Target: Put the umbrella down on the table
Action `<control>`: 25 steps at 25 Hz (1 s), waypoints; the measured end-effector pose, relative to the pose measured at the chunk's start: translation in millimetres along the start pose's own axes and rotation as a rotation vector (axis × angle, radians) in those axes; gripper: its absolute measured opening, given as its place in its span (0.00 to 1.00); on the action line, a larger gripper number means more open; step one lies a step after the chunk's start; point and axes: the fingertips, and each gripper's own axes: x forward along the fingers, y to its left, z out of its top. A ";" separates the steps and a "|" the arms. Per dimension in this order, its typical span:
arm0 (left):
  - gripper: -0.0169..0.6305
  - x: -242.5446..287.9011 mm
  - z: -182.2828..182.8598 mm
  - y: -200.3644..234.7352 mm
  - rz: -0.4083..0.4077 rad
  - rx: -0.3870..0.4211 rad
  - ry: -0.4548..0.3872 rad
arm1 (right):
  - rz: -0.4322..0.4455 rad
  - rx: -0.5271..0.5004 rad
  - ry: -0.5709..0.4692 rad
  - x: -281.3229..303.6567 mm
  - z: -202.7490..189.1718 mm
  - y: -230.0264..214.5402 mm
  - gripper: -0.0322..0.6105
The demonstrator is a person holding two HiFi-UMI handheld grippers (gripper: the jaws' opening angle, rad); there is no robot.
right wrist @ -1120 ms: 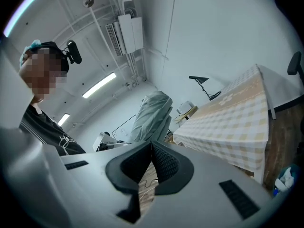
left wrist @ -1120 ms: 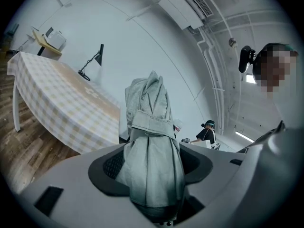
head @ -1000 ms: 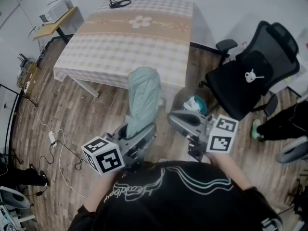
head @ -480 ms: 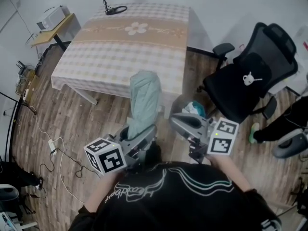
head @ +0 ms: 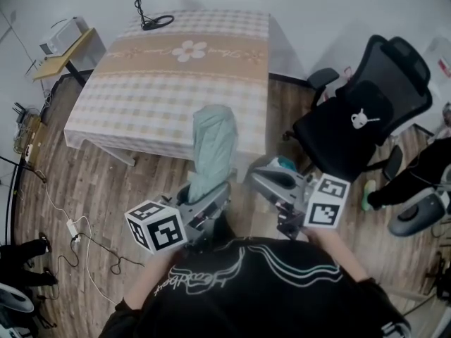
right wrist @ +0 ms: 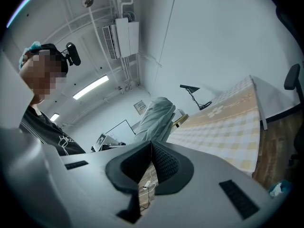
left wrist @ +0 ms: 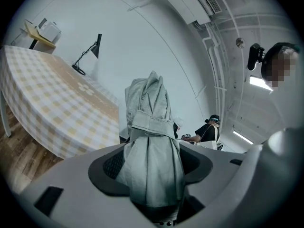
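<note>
In the head view, the person is holding the folded, pale green cloth umbrella (head: 213,143) up in the air with the left tool (head: 206,206). It is pointing toward the big surface with the tan checked cloth (head: 162,76) and is hanging above the brown wooden floor (head: 106,182), not on the surface. So I think the job is only starting: the umbrella is not lying down yet, and it needs to go over the cloth and be let go. The right tool (head: 273,180) is hanging just beside it. In the left gripper view, the left tool is squeezing the lower end of the umbrella from both sides. In the right gripper view, the right tool's jaws are pressing together with nothing between them.
</note>
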 end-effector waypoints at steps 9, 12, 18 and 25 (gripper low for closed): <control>0.43 20.5 67.3 56.9 -0.012 -0.012 0.034 | -0.040 0.035 -0.007 57.8 39.4 -49.1 0.07; 0.43 30.1 83.8 75.7 -0.019 -0.030 0.051 | -0.059 0.056 0.000 74.4 48.8 -67.5 0.07; 0.43 49.1 117.0 118.6 -0.011 -0.060 0.063 | -0.085 0.075 0.021 108.1 68.3 -103.7 0.07; 0.43 67.7 148.8 168.3 0.007 -0.079 0.092 | -0.105 0.096 0.034 146.9 88.7 -141.2 0.07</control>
